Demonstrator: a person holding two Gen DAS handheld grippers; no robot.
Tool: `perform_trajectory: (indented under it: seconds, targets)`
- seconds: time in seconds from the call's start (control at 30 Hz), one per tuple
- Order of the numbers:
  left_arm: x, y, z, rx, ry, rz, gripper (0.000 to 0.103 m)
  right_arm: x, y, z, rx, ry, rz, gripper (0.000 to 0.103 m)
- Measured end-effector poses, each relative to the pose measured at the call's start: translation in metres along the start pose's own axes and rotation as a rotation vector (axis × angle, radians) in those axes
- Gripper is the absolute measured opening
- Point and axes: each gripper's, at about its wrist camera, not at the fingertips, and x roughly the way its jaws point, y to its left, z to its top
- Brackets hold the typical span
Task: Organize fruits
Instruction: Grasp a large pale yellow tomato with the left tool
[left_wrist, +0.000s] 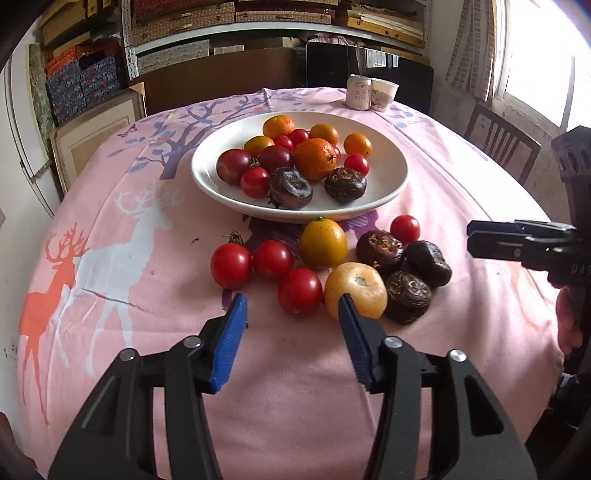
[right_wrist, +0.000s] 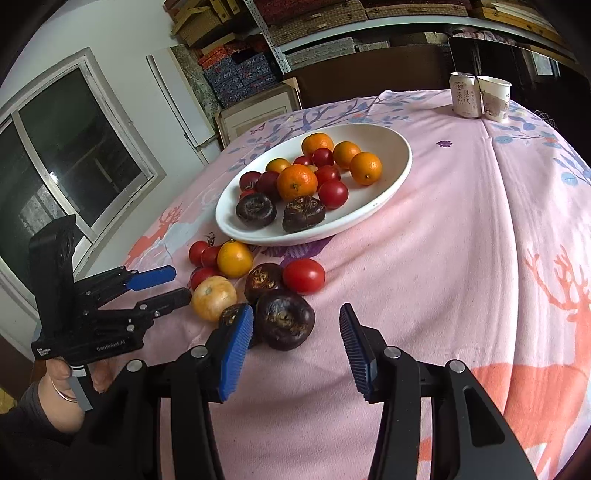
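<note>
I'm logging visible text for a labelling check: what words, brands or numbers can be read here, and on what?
"GenRobot.AI": on the body of the left tool, right wrist view.
"DAS": cut-off letters on the body of the right tool, left wrist view.
Can: large Chinese characters, too blurred to read reliably.
Paper cup: print too small to read.
Small white label on the left tool's base: unreadable.

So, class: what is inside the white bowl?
The white bowl holds oranges, red tomatoes and two dark water chestnuts. Anything beneath the pile is hidden.
</note>
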Motion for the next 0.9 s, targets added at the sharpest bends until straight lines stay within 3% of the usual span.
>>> perform_trajectory:
  seconds: [0.13, 0.23, 0.37, 0.47, 0.53, 0.67, 0.77, 0.9]
  targets:
    - [-0.011, -0.027, -0.008, 0.11, -0.018, -0.024, 0.049, -0.006, 0.004, -0.011, -0.025, 0.009, 0.014, 0.049]
    - [-0.002, -0.046, -0.013, 0.178, -0.013, 0.005, 0.048, -0.009, 0.006, -0.013, -0.04, 0.002, 0.017, 0.049]
    - [0.018, -0.046, -0.006, 0.142, 0.028, -0.016, 0.046, -0.01, 0.003, -0.013, -0.016, 0.006, 0.016, 0.049]
    - [0.019, -0.05, 0.001, 0.155, -0.006, -0.03, 0.045, -0.01, 0.002, -0.017, -0.013, 0.016, 0.008, 0.049]
    - [0.021, -0.052, 0.004, 0.164, -0.01, -0.03, 0.036, -0.01, 0.005, -0.018, -0.019, 0.018, 0.014, 0.049]
    - [0.022, -0.046, 0.004, 0.159, 0.004, -0.061, 0.036, -0.009, 0.015, -0.009, -0.021, 0.024, 0.07, 0.049]
    - [0.019, -0.051, -0.002, 0.2, 0.007, -0.042, 0.036, 0.007, 0.029, 0.012, -0.025, 0.098, 0.165, 0.049]
    - [0.02, -0.043, -0.004, 0.171, 0.025, -0.063, 0.038, 0.042, 0.049, 0.035, -0.067, 0.189, 0.164, 0.049]
